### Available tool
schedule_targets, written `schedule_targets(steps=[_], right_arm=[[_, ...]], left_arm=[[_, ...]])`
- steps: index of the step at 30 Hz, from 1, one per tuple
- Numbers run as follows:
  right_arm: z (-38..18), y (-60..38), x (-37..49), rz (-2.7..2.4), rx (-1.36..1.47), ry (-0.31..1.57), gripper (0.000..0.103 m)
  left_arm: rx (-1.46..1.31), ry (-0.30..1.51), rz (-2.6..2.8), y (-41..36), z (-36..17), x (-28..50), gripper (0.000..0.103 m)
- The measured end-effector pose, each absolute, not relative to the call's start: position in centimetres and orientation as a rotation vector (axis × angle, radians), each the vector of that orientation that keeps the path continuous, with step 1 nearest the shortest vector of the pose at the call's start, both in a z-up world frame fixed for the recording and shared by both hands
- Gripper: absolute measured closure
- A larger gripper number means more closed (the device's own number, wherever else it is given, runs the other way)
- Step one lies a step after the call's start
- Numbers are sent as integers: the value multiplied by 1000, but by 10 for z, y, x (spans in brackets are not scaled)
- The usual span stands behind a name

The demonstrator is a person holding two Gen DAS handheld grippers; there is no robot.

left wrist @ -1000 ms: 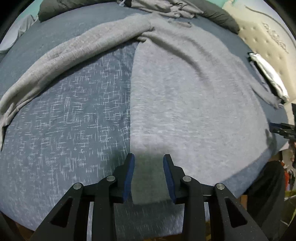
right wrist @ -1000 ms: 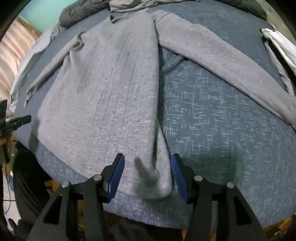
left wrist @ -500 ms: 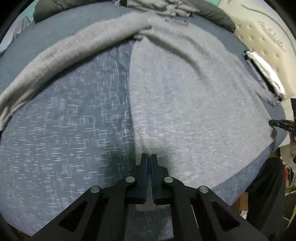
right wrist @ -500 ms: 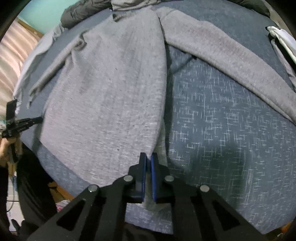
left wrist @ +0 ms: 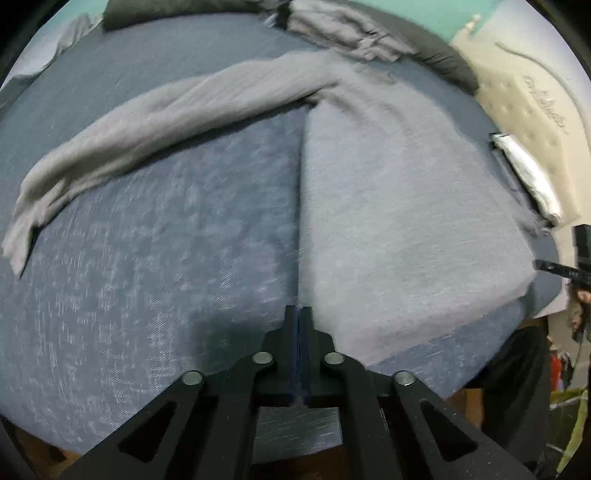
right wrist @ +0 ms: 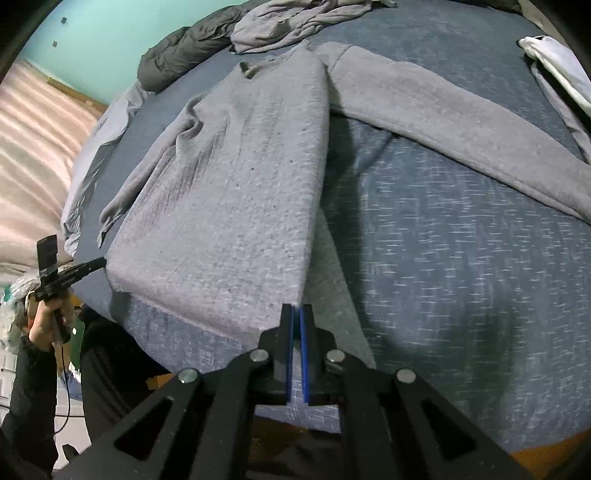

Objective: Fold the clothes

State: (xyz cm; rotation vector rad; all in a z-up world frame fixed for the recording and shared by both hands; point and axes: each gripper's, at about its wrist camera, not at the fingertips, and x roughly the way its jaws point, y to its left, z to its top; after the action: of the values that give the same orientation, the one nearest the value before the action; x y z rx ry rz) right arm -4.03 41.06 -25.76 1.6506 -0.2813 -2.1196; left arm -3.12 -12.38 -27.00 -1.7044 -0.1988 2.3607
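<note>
Since the earlier frames both tongs have snapped together on the hem, and its corners now lift off the dark blue flecked bedspread (left wrist: 155,258), which fills both views. The grey knitted long-sleeved sweater (left wrist: 399,206) lies flat across it, sleeves spread out to the sides: no fold is made yet, so all the folding seems left. A crumpled grey garment (right wrist: 295,22) waits at the top. The left gripper (left wrist: 298,314) pinches the hem corner at lower centre; the right gripper (right wrist: 296,314) pinches the other corner. No containers show.
</note>
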Motion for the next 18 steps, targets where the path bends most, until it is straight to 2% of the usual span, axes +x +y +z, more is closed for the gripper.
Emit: schedule_targets(steps=[4,5,6,8,9,11,13,15,18], right_arm=[[-273,409,-44,-2178,1705,-233,96],[-277,411,-44,-2187,1724,-227,90],[-281,412,-45,-2196,1744,-220,77],[-284,416,-42,-2197,1766,-193,59],[-285,419,-40,-2195,1770,-175,54],[-291,424,-38,-2196,1785,-165,53],[-297,429,-39,-2199,1805,-173,51],[-303,433,-37,-2191,1823,-186,47],[-312,434,-33,-2157,1838,-193,46]], left_arm=[[-1742,-263,2368,-140,-283,-32,103],[-1725,-299,2358,-142,-282,-30,103],[-1713,-306,2355,-141,-282,-29,103],[-1707,-281,2336,-135,-282,-26,102],[-1705,-269,2326,-132,-283,-25,100],[-1715,-256,2303,-124,-288,-27,92],[-1729,-247,2275,-115,-294,-29,72],[-1739,-248,2248,-108,-300,-31,71],[-1750,-247,2214,-99,-308,-34,71]])
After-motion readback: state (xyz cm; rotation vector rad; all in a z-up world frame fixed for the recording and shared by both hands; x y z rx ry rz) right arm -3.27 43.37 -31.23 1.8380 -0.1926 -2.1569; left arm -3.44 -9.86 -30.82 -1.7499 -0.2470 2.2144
